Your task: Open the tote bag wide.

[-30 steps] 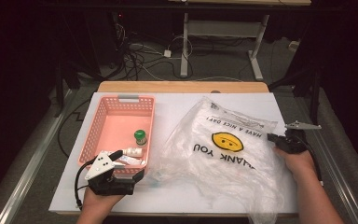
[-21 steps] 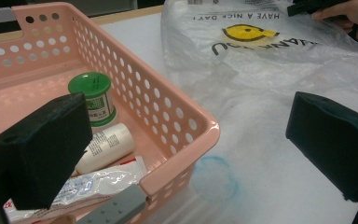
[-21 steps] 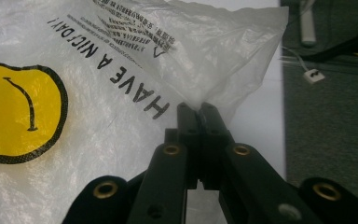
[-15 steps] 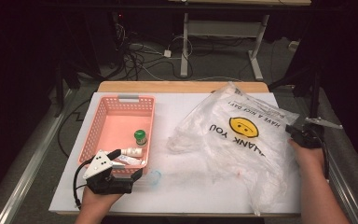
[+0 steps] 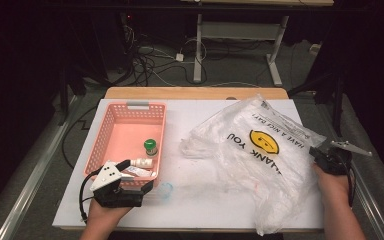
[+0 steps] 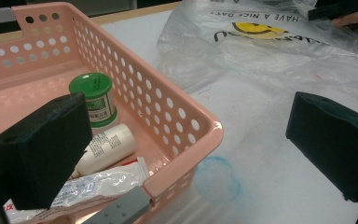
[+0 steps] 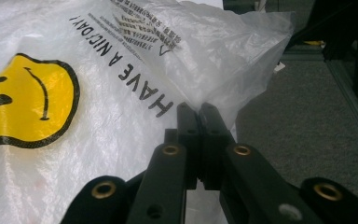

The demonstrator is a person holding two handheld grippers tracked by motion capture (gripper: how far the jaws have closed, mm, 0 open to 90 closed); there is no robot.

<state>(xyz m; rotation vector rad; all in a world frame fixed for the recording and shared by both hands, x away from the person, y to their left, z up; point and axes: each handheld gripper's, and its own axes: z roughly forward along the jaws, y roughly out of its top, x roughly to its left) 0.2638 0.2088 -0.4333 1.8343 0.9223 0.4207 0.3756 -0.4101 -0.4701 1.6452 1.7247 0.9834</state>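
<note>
A clear plastic bag (image 5: pixel 260 150) with a yellow smiley face lies crumpled over the right half of the white table (image 5: pixel 200 120). At the bag's right edge my right gripper (image 5: pixel 315 153) is shut on a pinch of the bag (image 7: pixel 74 93), its jaws pressed together (image 7: pixel 199 112). A pink basket (image 5: pixel 130 106) at the left holds a green-capped bottle (image 5: pixel 150 146), a white bottle (image 5: pixel 141 162) and a tube (image 5: pixel 135 172). My left gripper (image 5: pixel 139 176) stands open at the basket's near right corner (image 6: pixel 186 140), and that corner lies between its jaws.
A faint blue ring (image 6: pixel 216 179) marks the table just right of the basket (image 6: pixel 135 70). The bag (image 6: pixel 261 42) lies beyond it. Past the table's far edge are cables and a desk frame (image 5: pixel 200 45) on the floor.
My right gripper has drawn the bag to the right, towards the table's right edge, which bares the middle of the table. The left gripper has stayed put.
</note>
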